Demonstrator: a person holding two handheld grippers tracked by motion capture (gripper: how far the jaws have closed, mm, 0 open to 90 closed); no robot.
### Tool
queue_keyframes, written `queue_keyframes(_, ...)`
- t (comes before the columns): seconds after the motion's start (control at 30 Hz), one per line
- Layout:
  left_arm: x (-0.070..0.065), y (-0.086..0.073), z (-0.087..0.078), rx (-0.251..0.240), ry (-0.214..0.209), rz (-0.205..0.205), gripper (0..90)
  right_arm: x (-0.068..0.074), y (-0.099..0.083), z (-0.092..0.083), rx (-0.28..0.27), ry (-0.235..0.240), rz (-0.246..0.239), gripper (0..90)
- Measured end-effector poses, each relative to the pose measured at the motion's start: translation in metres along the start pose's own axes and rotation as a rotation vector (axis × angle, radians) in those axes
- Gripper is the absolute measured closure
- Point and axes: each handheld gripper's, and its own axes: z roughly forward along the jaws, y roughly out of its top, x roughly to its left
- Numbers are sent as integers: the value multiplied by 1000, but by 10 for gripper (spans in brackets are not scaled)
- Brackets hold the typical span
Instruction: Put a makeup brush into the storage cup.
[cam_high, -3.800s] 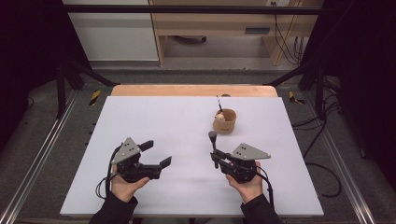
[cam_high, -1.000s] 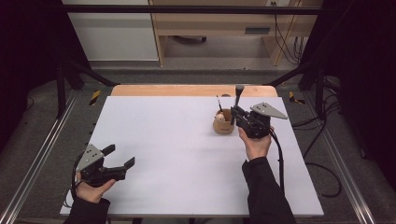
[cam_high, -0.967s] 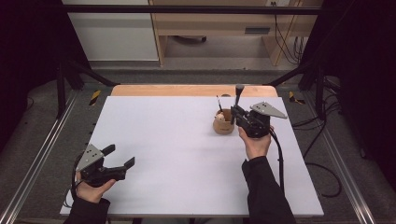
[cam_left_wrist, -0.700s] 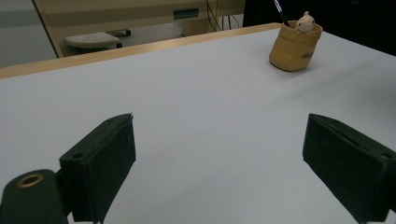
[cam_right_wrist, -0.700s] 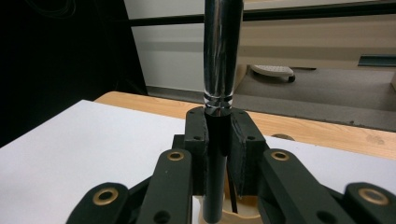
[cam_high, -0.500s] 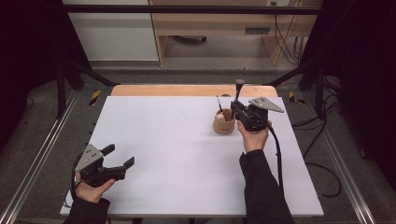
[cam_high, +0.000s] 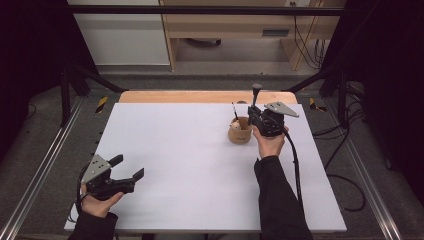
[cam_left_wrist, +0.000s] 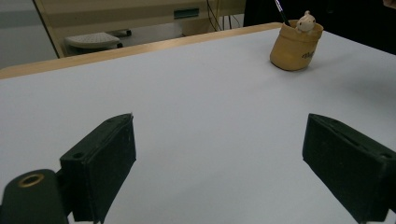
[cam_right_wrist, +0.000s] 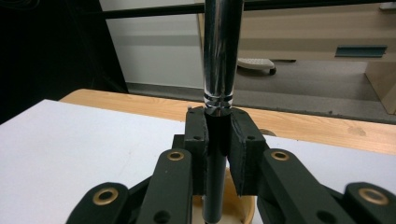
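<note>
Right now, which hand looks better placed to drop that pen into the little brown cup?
The right. The right gripper already clamps the pen upright just above the brown cup. The left gripper sits open at the table's near left corner, far from it.

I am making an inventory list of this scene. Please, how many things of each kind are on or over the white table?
Holder cup: 1
Thin black pen in the cup: 1
Small pale figure on the cup rim: 1
Black and silver pen clamped upright in the right hand-held gripper: 1
Hand-held grippers, right and left: 2
Total: 6
</note>
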Motion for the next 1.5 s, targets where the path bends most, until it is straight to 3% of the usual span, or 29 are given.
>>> queue_keyframes(0.7,0,0,-1,-1,2,0,94,1,-18,28,51,-27,-8,793)
queue_keyframes(1.5,0,0,0,0,-1,4,96,0,-35,35,111,-25,25,792)
